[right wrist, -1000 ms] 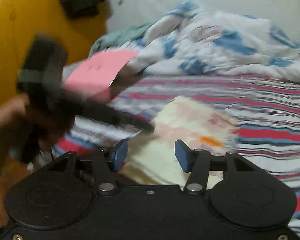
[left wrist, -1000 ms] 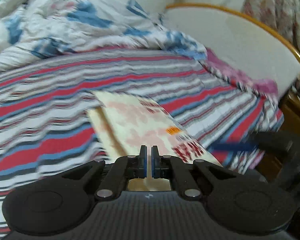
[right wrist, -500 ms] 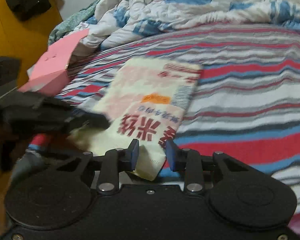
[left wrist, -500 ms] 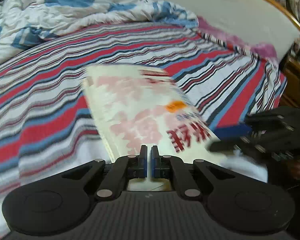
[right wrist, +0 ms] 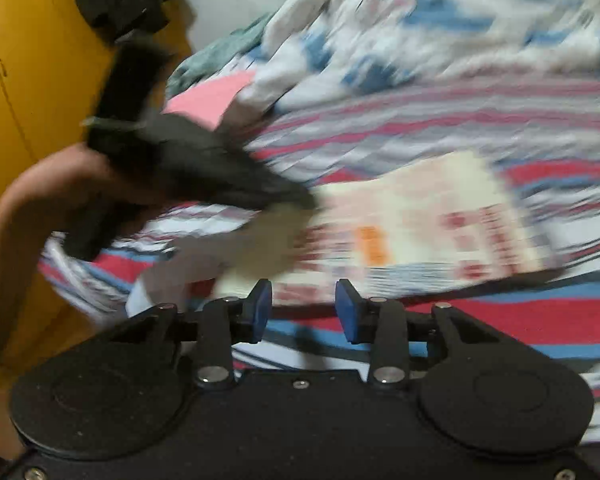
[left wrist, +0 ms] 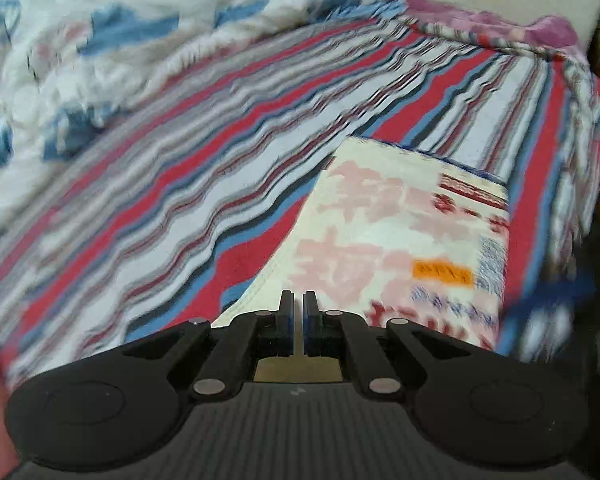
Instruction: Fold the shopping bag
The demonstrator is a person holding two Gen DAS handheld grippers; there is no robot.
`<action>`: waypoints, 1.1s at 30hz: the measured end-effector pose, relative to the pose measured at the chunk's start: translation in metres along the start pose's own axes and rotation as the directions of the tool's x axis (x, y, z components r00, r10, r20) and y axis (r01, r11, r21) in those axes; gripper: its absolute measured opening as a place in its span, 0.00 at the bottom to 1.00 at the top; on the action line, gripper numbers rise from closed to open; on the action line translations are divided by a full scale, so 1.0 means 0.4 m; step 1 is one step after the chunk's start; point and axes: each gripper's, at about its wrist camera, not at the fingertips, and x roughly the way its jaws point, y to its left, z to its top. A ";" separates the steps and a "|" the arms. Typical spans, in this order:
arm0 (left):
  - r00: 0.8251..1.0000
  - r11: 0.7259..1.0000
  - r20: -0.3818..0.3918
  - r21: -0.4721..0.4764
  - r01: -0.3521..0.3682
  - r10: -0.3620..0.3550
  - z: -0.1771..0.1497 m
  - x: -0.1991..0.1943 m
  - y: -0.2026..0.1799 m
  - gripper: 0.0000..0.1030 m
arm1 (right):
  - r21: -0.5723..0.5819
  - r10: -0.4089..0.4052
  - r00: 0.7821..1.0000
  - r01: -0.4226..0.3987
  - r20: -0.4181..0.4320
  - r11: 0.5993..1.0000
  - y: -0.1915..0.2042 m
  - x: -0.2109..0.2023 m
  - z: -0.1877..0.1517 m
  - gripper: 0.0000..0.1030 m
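cream printed woven shopping bag [left wrist: 400, 240] lies flat on red-blue striped bedsheet [left wrist: 180, 200]. left gripper [left wrist: 296, 312] pinches its near edge; right gripper [right wrist: 303, 312] spread, empty. risk: one-sided pull skews fold.

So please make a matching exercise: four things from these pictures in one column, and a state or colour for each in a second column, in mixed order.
Things:
1. left tool
2. right tool
3. shopping bag
4. wardrobe

States or colours:
a. yellow
b. open, holding nothing
c. cream with red print, lying on the striped bed sheet
d. shut on the bag's near edge

Pairs: 1-d, 2-b, 3-c, 4-a
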 end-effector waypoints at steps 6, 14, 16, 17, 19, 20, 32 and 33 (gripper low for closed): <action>0.994 0.990 0.031 0.099 0.101 -0.105 -0.031 -0.119 -0.107 0.03 | 0.094 -0.150 0.989 0.148 0.017 0.985 -0.173 -0.058 0.044 0.37; 0.999 0.970 -0.021 0.244 -0.023 0.029 -0.111 -0.057 -0.222 0.03 | 0.397 -0.085 0.996 0.076 0.005 0.915 -0.356 0.018 0.042 0.52; 0.999 0.970 -0.033 0.245 -0.005 0.014 -0.117 -0.046 -0.226 0.03 | 0.456 -0.037 0.999 0.037 -0.010 0.889 -0.382 0.055 0.035 0.53; 0.999 0.972 -0.039 0.235 -0.001 0.011 -0.118 -0.040 -0.223 0.03 | 0.470 -0.019 1.000 0.016 0.001 0.883 -0.390 0.063 0.031 0.53; 0.999 0.972 -0.043 0.235 -0.015 0.026 -0.122 -0.022 -0.208 0.03 | 0.475 0.007 1.000 -0.013 0.014 0.880 -0.391 0.070 0.025 0.30; 0.998 0.971 -0.043 0.238 -0.025 0.036 -0.124 -0.012 -0.199 0.03 | 0.466 0.018 1.000 -0.019 0.008 0.885 -0.382 0.068 0.019 0.24; 0.977 0.957 -0.031 0.213 -0.199 0.210 -0.016 0.150 0.003 0.02 | 0.380 0.153 0.988 -0.128 -0.035 0.916 -0.169 0.041 -0.054 0.12; 0.977 0.959 -0.030 0.202 -0.199 0.209 -0.009 0.147 0.012 0.03 | 0.373 0.164 0.986 -0.138 -0.039 0.918 -0.147 0.041 -0.058 0.13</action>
